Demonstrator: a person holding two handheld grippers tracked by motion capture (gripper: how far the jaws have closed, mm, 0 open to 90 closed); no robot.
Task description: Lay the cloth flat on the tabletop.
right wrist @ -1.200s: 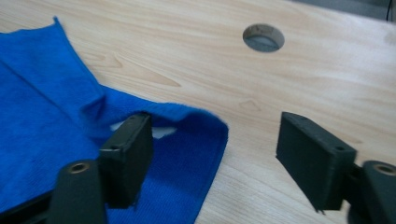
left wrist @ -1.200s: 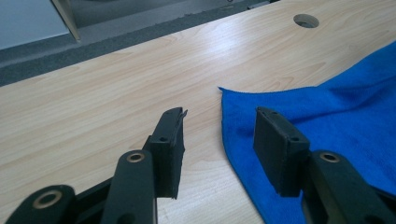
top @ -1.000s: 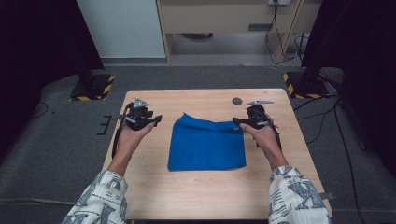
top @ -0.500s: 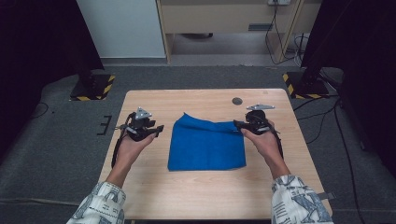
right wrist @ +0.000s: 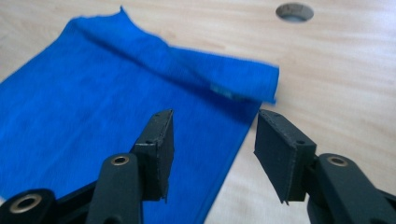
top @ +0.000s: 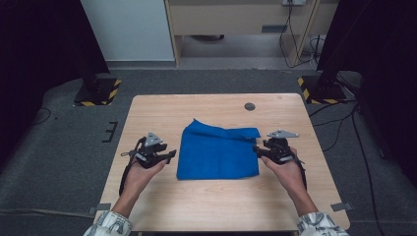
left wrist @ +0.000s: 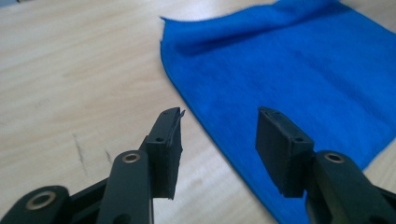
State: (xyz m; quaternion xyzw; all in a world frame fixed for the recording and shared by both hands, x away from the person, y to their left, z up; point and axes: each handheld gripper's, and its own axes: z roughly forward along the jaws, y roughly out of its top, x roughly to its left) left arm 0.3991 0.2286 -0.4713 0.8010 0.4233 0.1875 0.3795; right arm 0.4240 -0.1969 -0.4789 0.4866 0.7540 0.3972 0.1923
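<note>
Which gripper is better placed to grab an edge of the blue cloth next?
Right, narrowly. The right gripper has its open jaws straddling the edge of the blue cloth, and they have just been closing. The left gripper stands just beside the opposite edge.

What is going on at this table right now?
A person at a wooden table holds a two-jaw gripper in each hand on either side of a blue cloth. The cloth lies mostly flat, with its far edge folded over. The left gripper is at the cloth's left edge and the right gripper at its right edge. Both have their jaws apart with nothing pinched; the right gripper's jaws have just been closing. The cloth is not yet gripped.
</note>
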